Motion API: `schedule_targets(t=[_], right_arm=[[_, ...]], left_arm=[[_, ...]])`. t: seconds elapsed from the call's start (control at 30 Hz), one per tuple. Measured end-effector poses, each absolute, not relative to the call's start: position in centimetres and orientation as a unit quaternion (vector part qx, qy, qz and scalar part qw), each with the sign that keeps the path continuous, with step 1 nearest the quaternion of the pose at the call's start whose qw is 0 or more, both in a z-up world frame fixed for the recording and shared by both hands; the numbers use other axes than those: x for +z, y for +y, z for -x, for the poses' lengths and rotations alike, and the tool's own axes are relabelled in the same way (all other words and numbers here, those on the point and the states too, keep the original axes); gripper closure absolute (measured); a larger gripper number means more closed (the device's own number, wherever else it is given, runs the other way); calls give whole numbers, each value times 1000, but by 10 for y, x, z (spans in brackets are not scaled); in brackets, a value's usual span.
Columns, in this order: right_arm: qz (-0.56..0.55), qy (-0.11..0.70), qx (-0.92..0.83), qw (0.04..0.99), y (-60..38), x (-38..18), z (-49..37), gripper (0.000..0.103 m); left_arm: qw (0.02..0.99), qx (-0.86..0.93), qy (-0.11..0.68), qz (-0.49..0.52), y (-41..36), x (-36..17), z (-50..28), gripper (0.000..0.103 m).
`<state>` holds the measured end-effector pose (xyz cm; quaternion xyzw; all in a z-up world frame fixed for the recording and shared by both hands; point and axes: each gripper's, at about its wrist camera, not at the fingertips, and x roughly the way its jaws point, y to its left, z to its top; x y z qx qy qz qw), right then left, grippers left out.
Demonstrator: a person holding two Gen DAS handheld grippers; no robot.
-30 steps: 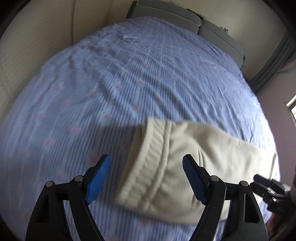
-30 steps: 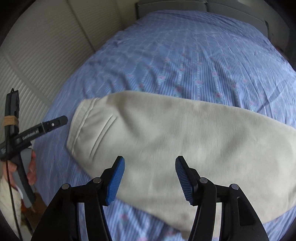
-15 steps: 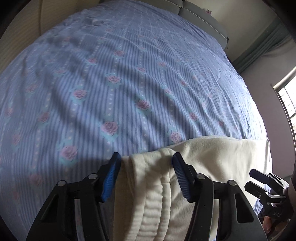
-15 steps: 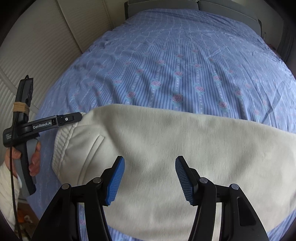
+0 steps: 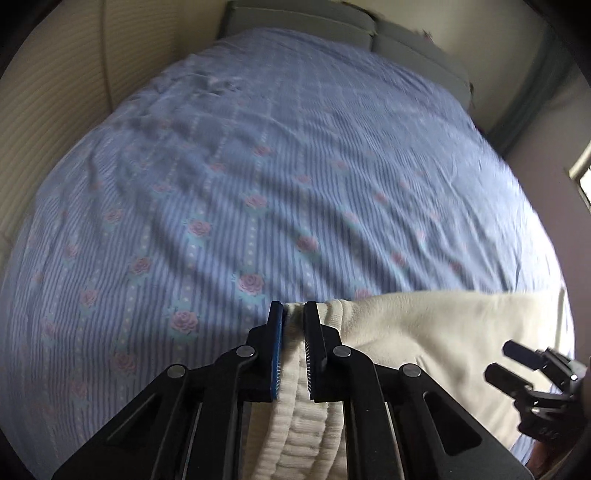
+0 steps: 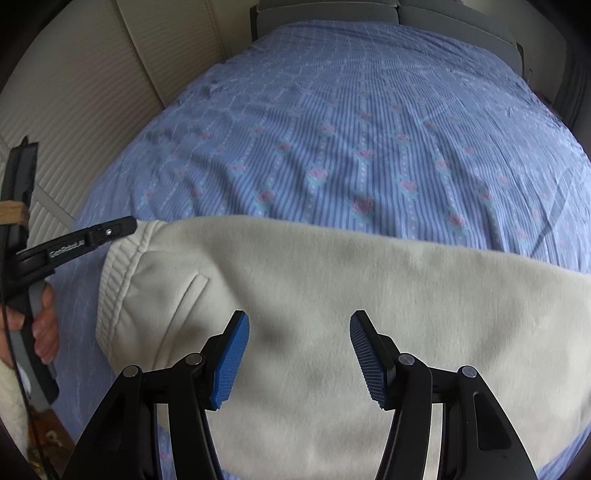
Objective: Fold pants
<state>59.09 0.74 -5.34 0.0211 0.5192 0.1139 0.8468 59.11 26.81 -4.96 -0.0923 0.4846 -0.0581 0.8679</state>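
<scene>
Cream fleece pants (image 6: 332,295) lie across the near part of a bed, ribbed waistband (image 6: 114,280) to the left. My left gripper (image 5: 293,314) is shut on the waistband (image 5: 295,424) at its far corner. It also shows in the right wrist view (image 6: 110,230) touching that corner. My right gripper (image 6: 299,347) is open and empty, hovering over the middle of the pants. It also shows at the right in the left wrist view (image 5: 517,362).
The bed (image 6: 369,129) has a blue striped sheet with pink roses. A grey headboard (image 5: 332,26) stands at the far end. A cream panelled wall (image 6: 74,110) runs along the left side. A window (image 5: 583,173) is at the right.
My left gripper came down over the waistband corner and closed on it. My right gripper stayed open, shifting slightly over the pants.
</scene>
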Motion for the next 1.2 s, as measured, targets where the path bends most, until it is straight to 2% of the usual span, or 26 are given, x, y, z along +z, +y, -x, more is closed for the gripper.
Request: schedule_targets(t=[0.23,0.57,0.7,0.77,0.9,1.0,1.2], right_arm=[[10,494,109,862,14,-53,-604,45],[14,496,71,865,-13,-59,-624,45],[0,502,62,863,-27,-57,-619,45],[-2,498,61,865,-33,-51,-611,45],[-9,480,61,875,-51,-28,-590,44],[-12,464,58,884,-69,-7,-569,35],[-15,437,20,899,-123,35,-514,34]], left_arm=[[859,-26,497,115,282,-75,-601,91],[857,9,511,59,267,-90,-610,89],[874,38,484,19,260,-68,-605,74],[887,39,460,10,257,-47,-597,57],[901,8,434,-23,230,-12,-574,53],[905,-30,422,-37,200,6,-554,47],[900,-118,417,-58,119,25,-504,41]])
